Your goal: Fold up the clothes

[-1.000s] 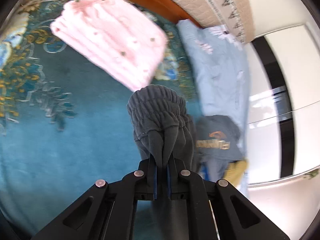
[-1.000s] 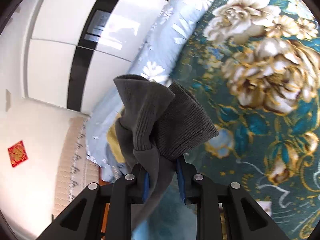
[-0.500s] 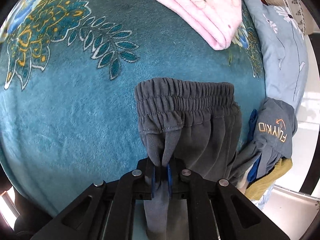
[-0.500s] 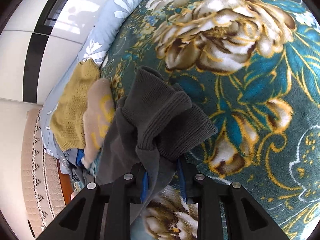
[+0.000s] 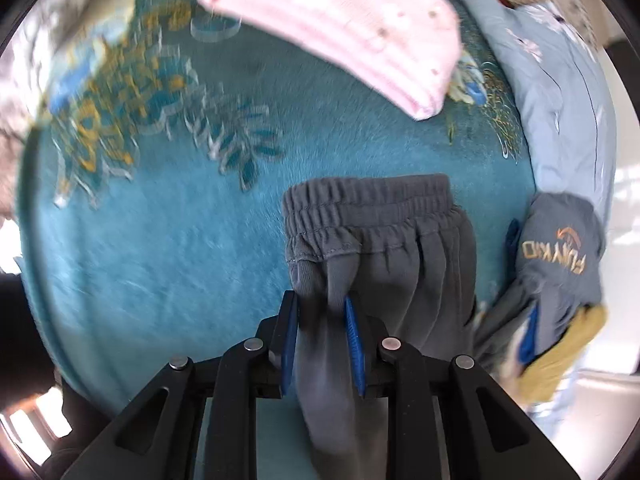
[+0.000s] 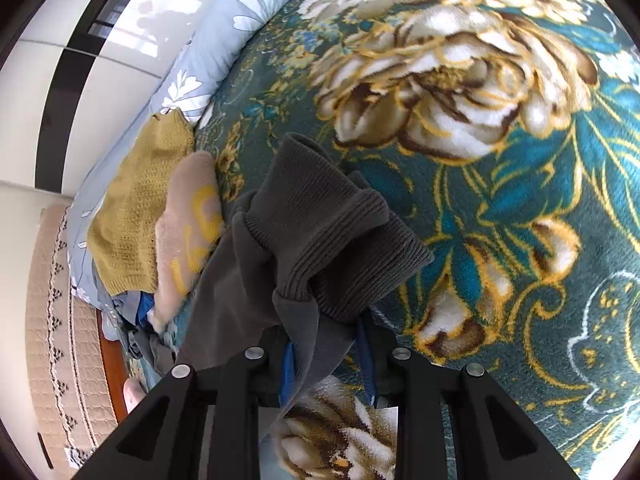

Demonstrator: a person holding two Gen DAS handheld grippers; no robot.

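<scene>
The left gripper (image 5: 321,300) and right gripper (image 6: 326,344), clamped half a second ago, now stand parted, releasing the grey trousers (image 5: 384,248) onto the teal blanket (image 5: 168,248). Waistband and cuffs meet; this fold appears complete.

Teal floral blanket (image 5: 168,240) under grey trousers (image 5: 384,232), pink folded garment (image 5: 340,20).

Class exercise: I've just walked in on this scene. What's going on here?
A person holding a gripper in each hand is folding grey sweatpants on a teal floral blanket. The left gripper, jaws parted, has the waistband end between them; the right gripper has the ribbed cuffs. A folded pink garment lies beyond.
</scene>
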